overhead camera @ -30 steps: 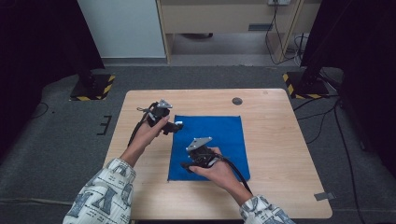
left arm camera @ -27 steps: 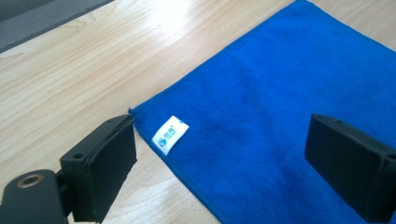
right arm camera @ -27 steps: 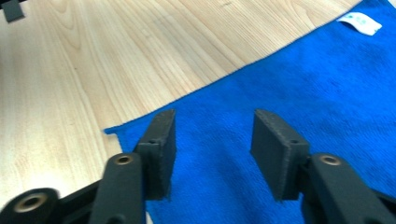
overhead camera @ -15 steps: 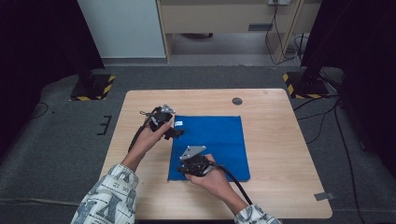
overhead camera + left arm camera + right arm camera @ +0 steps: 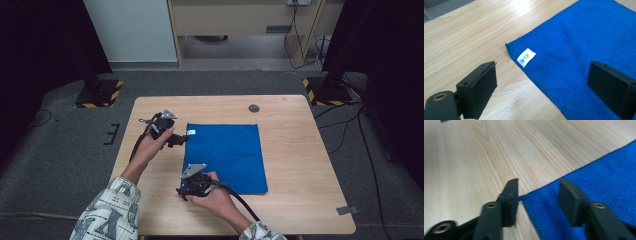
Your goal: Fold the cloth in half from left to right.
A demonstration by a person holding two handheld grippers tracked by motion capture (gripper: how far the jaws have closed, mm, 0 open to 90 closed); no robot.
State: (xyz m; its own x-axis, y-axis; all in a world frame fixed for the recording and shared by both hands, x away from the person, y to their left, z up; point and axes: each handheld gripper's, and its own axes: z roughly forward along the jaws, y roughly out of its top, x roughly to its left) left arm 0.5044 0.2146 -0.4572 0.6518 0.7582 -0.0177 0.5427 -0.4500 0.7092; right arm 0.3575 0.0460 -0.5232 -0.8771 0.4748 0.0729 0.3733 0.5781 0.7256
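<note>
A blue cloth (image 5: 225, 155) lies flat on the wooden table (image 5: 300, 150). My left gripper (image 5: 182, 140) hovers at the cloth's far left corner with its jaws wide open (image 5: 544, 75); the corner and its white label (image 5: 526, 57) lie between and beyond them, untouched. My right gripper (image 5: 184, 191) sits low at the near left corner. Its jaws (image 5: 539, 188) have just been opening and stand half apart, with the cloth's corner tip (image 5: 521, 197) on the table between them and not pinched.
A small dark round disc (image 5: 254, 108) sits near the table's far edge. A grey strip (image 5: 347, 210) lies at the near right corner. Bare wood runs left of the cloth and to its right. Black-and-yellow stand bases (image 5: 97, 95) rest on the floor beyond.
My right gripper has moved left and down from over the cloth to its near left corner. The left gripper has barely moved.
</note>
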